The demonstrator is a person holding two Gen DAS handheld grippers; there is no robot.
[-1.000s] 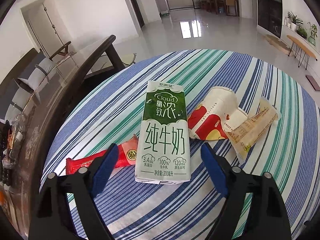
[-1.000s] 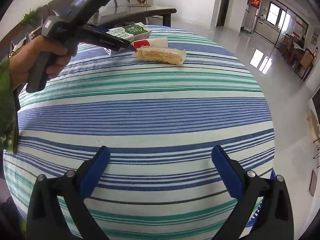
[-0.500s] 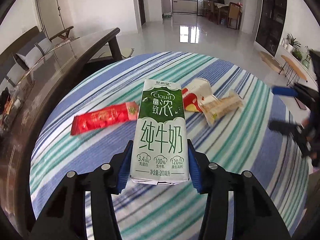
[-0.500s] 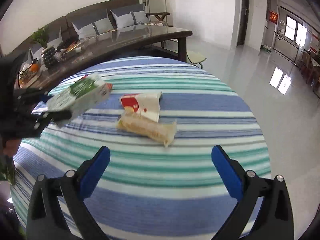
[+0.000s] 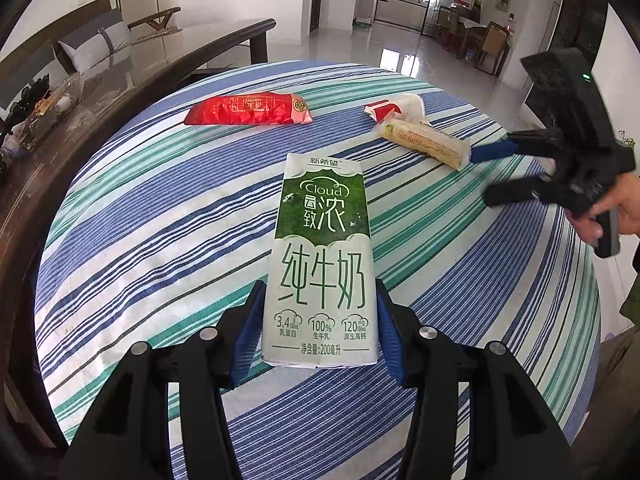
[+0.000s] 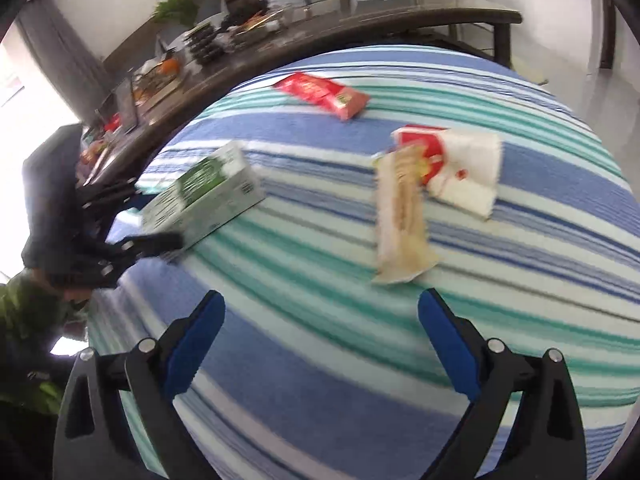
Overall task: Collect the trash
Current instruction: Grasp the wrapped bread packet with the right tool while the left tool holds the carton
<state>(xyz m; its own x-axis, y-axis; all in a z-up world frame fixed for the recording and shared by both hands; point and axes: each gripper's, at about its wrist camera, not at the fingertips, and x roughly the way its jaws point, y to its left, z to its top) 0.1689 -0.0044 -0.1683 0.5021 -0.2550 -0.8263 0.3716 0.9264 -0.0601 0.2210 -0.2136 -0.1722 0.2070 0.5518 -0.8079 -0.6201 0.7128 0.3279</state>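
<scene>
I see bright daylight, with glare on the glossy floor (image 5: 396, 60) and a blown-out white patch at my right view's left edge. That right view is motion-blurred; fisheye bending darkens both frames' corners.

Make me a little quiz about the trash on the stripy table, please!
1. True or false: the left gripper grips the green and white milk carton.
2. Which piece of trash lies partly on the crumpled red and white paper cup? A) the red foil snack wrapper B) the clear plastic wrapper with yellow print C) the milk carton
3. Fill in: the right gripper is ____ and holds nothing.

Key: 1. True; its blue pads press on both sides of the carton, though the jaws are opening slightly. 2. B. 3. Open; it hovers over the blue and green striped tablecloth.
</scene>
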